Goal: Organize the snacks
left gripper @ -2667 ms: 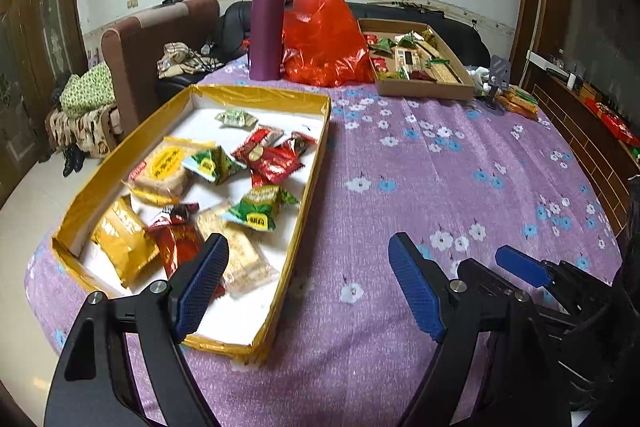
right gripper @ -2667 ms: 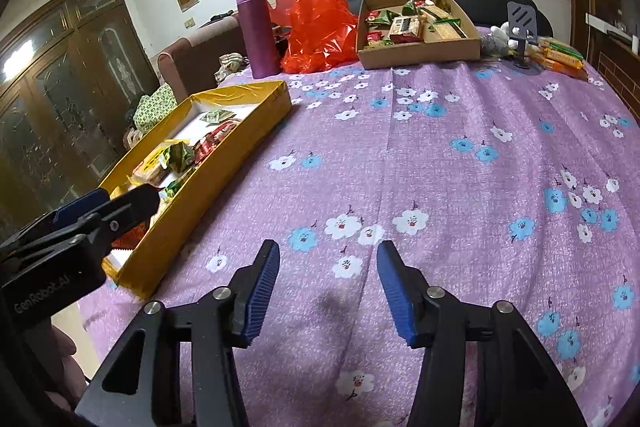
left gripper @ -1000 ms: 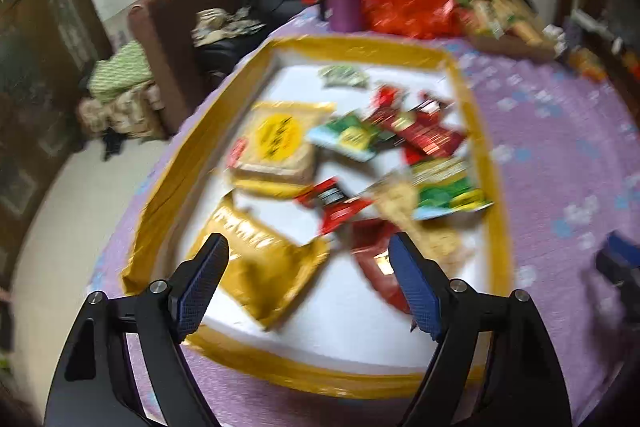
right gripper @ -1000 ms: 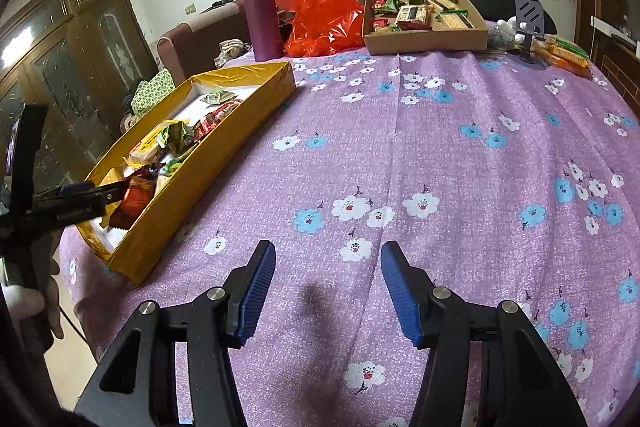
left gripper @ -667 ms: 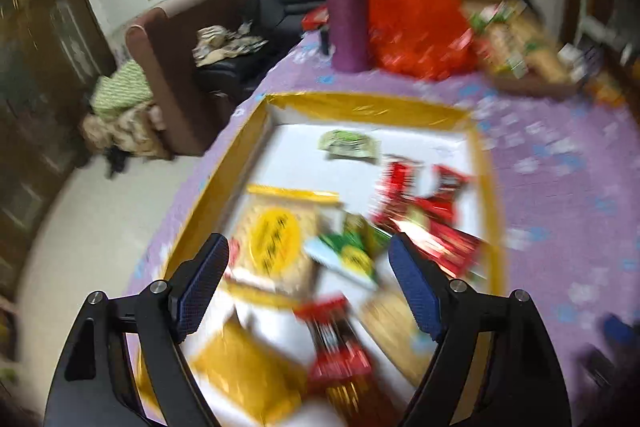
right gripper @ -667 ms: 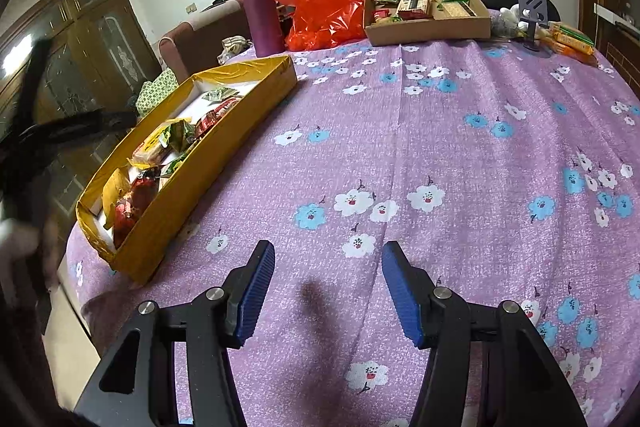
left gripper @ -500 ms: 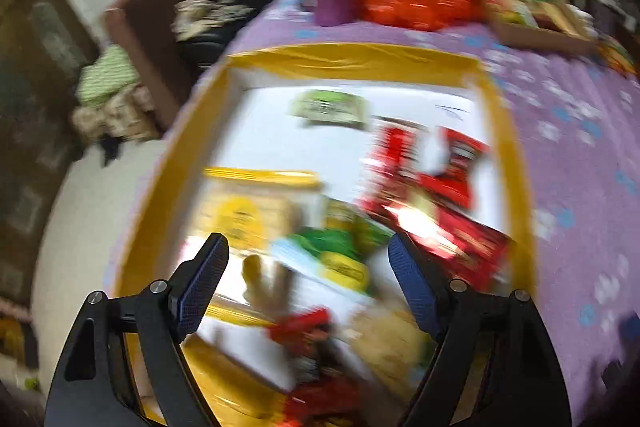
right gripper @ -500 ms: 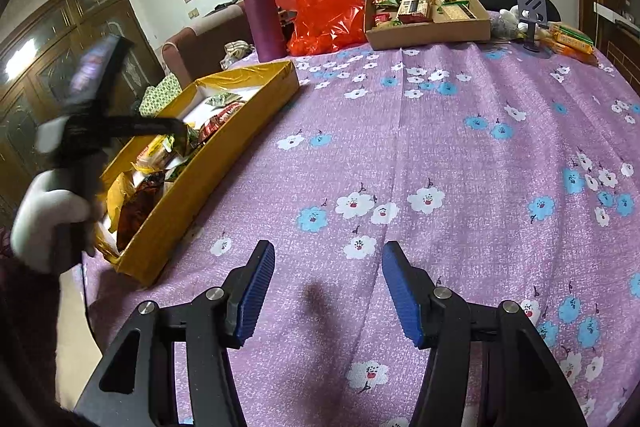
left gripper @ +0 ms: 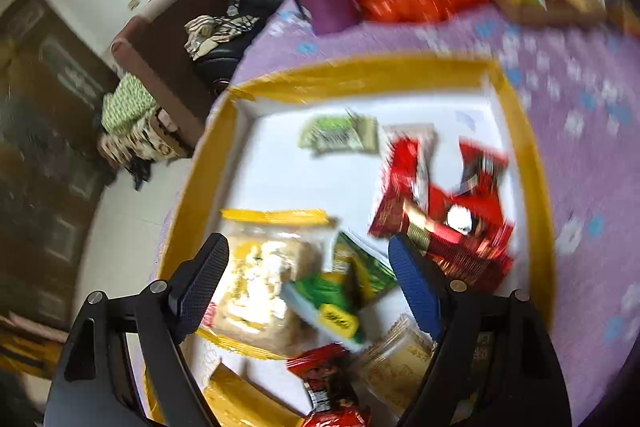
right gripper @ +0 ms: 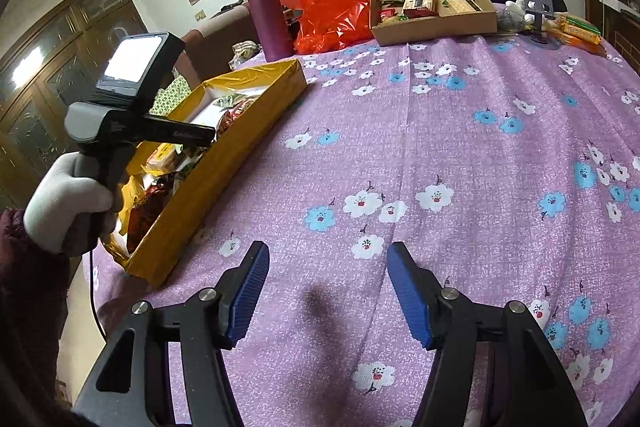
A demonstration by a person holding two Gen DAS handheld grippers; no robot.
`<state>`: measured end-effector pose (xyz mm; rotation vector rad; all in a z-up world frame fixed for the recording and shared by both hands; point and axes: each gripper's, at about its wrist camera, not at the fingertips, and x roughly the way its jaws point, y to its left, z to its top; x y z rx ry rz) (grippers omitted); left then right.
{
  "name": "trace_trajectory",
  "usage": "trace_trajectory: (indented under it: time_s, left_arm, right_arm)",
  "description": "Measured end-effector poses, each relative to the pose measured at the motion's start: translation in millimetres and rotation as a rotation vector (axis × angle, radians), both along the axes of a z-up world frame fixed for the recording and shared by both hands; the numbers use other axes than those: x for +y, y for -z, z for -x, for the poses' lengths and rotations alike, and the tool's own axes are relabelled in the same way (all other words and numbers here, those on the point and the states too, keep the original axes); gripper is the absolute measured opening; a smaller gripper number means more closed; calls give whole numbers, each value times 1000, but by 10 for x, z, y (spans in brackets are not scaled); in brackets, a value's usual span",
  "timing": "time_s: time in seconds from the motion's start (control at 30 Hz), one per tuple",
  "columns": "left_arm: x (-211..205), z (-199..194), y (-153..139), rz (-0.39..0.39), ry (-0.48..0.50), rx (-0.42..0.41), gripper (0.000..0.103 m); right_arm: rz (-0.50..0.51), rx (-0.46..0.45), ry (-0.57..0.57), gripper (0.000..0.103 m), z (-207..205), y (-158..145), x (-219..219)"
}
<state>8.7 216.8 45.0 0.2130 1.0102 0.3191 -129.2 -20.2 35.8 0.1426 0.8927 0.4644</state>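
Note:
A yellow-rimmed tray [left gripper: 400, 75] holds several snack packets. My left gripper [left gripper: 308, 279] is open and empty, held above the tray over a green packet [left gripper: 340, 291] and a clear bag of biscuits [left gripper: 260, 279]. Red packets [left gripper: 440, 211] lie to its right and a pale green packet [left gripper: 340, 137] lies farther in. This view is blurred. In the right wrist view the tray [right gripper: 224, 171] is at the left with the left gripper [right gripper: 200, 137] over it. My right gripper [right gripper: 324, 291] is open and empty above the purple flowered tablecloth [right gripper: 460, 147].
A purple bottle [right gripper: 266, 11] and a red plastic bag [right gripper: 324, 7] stand behind the tray. A cardboard box [right gripper: 436, 23] of sorted snacks sits at the far side. A phone stand [right gripper: 538, 3] and orange packets [right gripper: 576, 31] lie at the far right.
My left gripper has moved from the table's near edge to above the tray and then forward along it. My right gripper has stayed almost still.

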Motion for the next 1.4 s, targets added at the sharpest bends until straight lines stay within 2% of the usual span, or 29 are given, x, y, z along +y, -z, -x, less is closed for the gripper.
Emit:
trace_trajectory:
  time_s: [0.03, 0.1, 0.2, 0.27, 0.33, 0.4, 0.47, 0.53, 0.6, 0.67, 0.7, 0.77, 0.9, 0.97, 1.1, 1.13, 1.23, 1.33, 1.4]
  left_arm:
    - [71, 31, -69, 17, -16, -17, 83]
    - [221, 99, -160, -4, -52, -34, 83]
    - [451, 141, -121, -120, -119, -12, 83]
    - [546, 108, -3, -155, -141, 30, 83]
    - [533, 63, 168, -186, -124, 73, 84]
    - [428, 50, 186, -224, -89, 66, 83]
    - [353, 63, 112, -192, -61, 38, 83]
    - [213, 90, 19, -246, -39, -14, 83]
    - [107, 32, 64, -290, -22, 3, 83]
    - [72, -37, 173, -278, -1, 47, 84]
    - [37, -39, 184, -296, 5, 42, 83]
    - [18, -3, 135, -274, 12, 31, 83]
    - [83, 192, -172, -140, 8, -66, 83]
    - [105, 397, -385, -84, 10, -148, 83]
    - [148, 952, -775, 78, 23, -325, 83]
    - [140, 1063, -832, 85, 19, -330, 83]
    - [112, 1468, -1040, 112, 24, -457, 83]
    - [0, 1898, -1245, 77, 35, -606, 84]
    - [-75, 2155, -1362, 43, 43, -700, 87]
  right_arm:
    - [-2, 2, -2, 63, -2, 2, 0]
    - [-3, 8, -6, 63, -12, 9, 2]
    - [-10, 8, -10, 64, -13, 7, 0]
    - [-13, 6, -15, 64, -12, 4, 3]
    - [-14, 7, -20, 64, -15, 4, 8]
    - [-18, 8, -18, 64, -20, 5, -1]
    - [-22, 13, -16, 65, -27, 9, -6]
    - [-23, 20, -16, 65, -35, 15, -8]
    - [-24, 27, -18, 65, -49, 25, -3]
    - [-22, 34, -18, 65, -58, 34, -3]
    - [-24, 36, -17, 65, -64, 34, -6]
    - [-28, 37, -15, 65, -62, 35, -10]
    - [-28, 45, -18, 65, -67, 44, -9]
    - [-28, 45, -17, 65, -66, 43, -13]
    - [-27, 36, -12, 65, -55, 35, -18]
    - [-27, 35, -11, 65, -53, 34, -20]
    - [-27, 31, -6, 65, -49, 29, -26]
    - [-27, 15, 1, 65, -26, 8, -36]
    - [-33, -29, 7, 65, 38, -49, -60]
